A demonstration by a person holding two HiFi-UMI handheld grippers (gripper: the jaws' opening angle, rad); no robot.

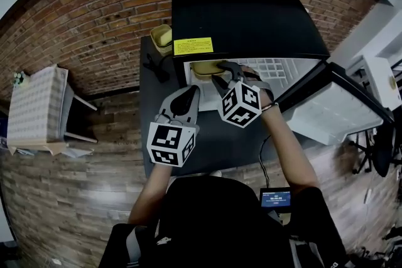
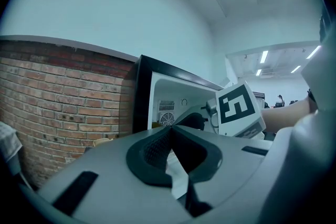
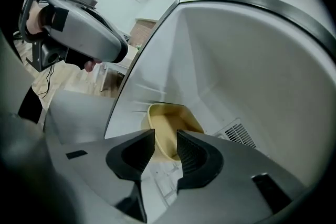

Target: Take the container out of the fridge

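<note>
A black mini fridge stands on a dark table, its door swung open to the right. Inside, on the left of the white interior, sits a pale yellow container. My right gripper reaches into the opening, open, with the container's near wall between its pads; a gap shows on each side. My left gripper hangs in front of the fridge, lower and to the left, shut and holding nothing.
A second yellow container rests on the table beside the fridge's left rear. A white wire shelf fills the fridge's right side. A checked seat stands far left by the brick wall. A small screen sits near my right elbow.
</note>
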